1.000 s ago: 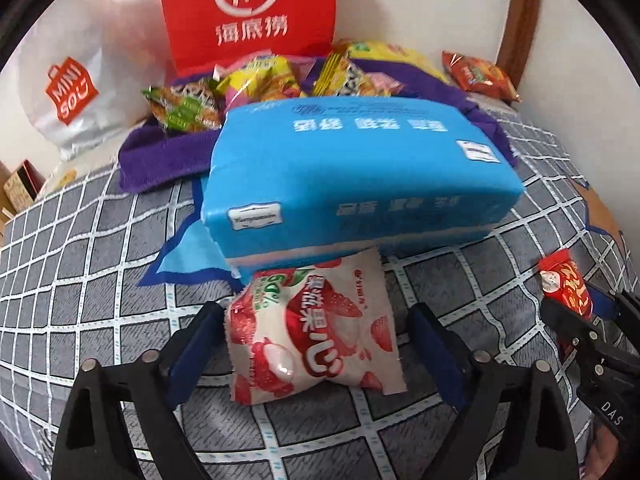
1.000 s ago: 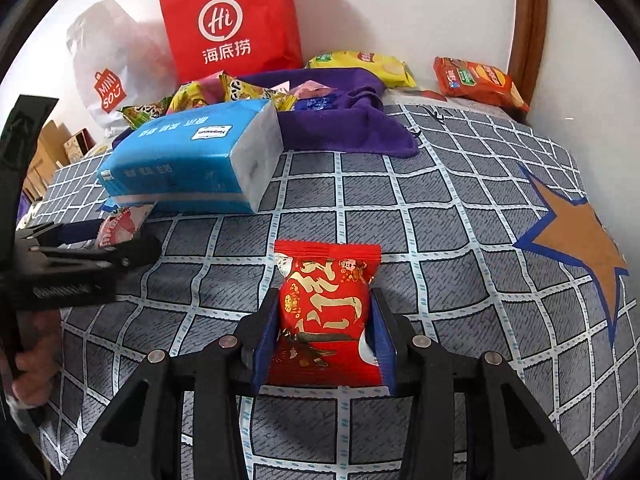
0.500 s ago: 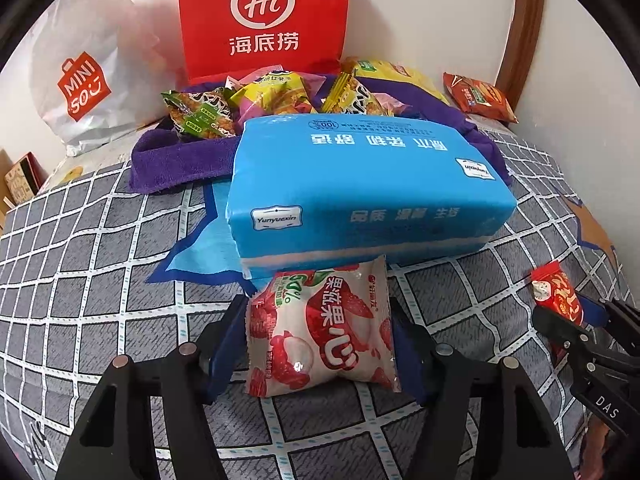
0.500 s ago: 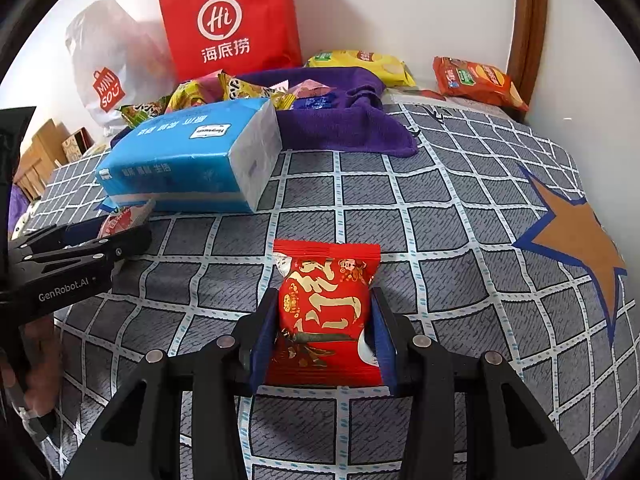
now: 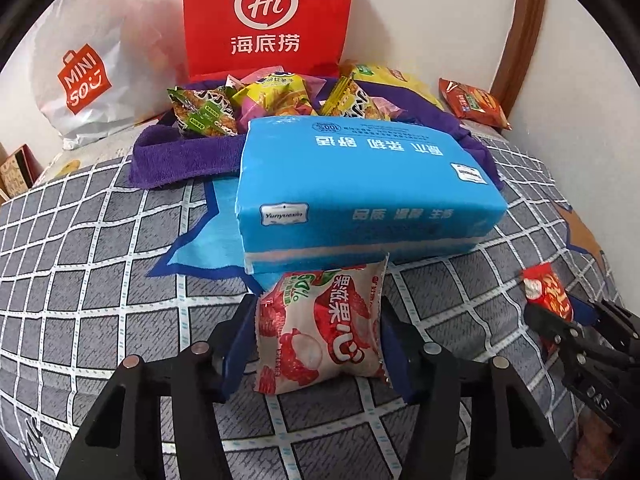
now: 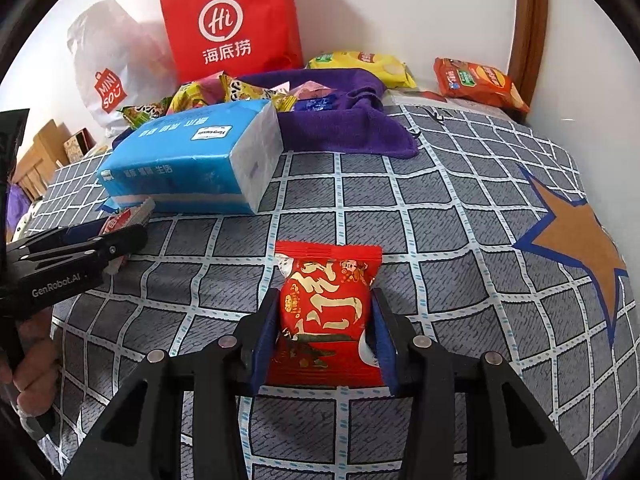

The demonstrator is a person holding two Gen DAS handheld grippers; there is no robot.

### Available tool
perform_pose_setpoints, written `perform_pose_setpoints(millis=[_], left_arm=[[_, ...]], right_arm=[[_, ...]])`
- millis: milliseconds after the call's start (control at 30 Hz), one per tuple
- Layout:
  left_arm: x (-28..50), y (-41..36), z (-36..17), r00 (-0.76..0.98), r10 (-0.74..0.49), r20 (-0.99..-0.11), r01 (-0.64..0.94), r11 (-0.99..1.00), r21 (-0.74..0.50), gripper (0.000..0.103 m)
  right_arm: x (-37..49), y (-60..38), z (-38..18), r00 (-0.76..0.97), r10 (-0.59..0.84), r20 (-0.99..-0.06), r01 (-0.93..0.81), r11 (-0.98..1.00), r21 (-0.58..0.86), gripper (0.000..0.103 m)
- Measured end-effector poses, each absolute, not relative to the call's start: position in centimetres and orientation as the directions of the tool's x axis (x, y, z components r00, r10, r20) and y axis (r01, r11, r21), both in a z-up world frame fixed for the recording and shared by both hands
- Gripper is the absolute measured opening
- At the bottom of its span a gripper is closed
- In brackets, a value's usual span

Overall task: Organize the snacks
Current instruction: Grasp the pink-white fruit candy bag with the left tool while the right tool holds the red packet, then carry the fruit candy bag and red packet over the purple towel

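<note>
My left claw [image 5: 318, 334] was closing around the lychee pack [image 5: 320, 330], top tucked under the tissue pack [image 5: 360, 196]; right claw [image 6: 325, 328] gripped the red pack [image 6: 328, 312], base hidden.

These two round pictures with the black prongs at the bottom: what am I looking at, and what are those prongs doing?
No robot here: a person holds a hand tool with two fingers in each hand, and each tool carries a wide-angle camera that looks along its fingers. One picture comes from the left tool, the other from the right.

The left gripper is closing its jaws on a white strawberry snack packet, whose edges the pads already touch. The right gripper is shut on a red snack packet.

Both packets lie on a grey checked bedcover. Behind them are a blue tissue pack, a purple cloth heaped with more snacks, a red paper bag and a white shopping bag.
</note>
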State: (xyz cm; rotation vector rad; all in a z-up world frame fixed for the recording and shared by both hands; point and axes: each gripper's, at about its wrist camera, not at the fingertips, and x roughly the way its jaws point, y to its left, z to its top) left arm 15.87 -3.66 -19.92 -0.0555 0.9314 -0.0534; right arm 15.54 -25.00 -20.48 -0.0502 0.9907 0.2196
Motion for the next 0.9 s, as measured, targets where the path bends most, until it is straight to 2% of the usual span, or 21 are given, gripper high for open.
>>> perform_pose_setpoints(millis=[200,367,900], left_arm=[[14.0,-2.8,-19.2,0.565,-0.147,-0.812,0.064,0.989,-0.134,0.052],[12.7,-2.1,-17.9,0.57,-0.165,-0.805,0.083,0.986,-0.143,0.052],[11.8,0.1,-8.8,0.63,-0.234,-0.74,0.122,0.972,-0.203,0.052]], right_arm=[[14.7,-25.4,-19.2,0.555,0.114,-0.824,-0.145,0.989,0.04,0.043],[13.3,-24.7,-16.5,0.601,0.108,-0.792,-0.131,0.991,0.035,0.043],[12.9,-22.7,-8.4,0.677,0.189,-0.711,-0.12,0.982,0.147,0.043]])
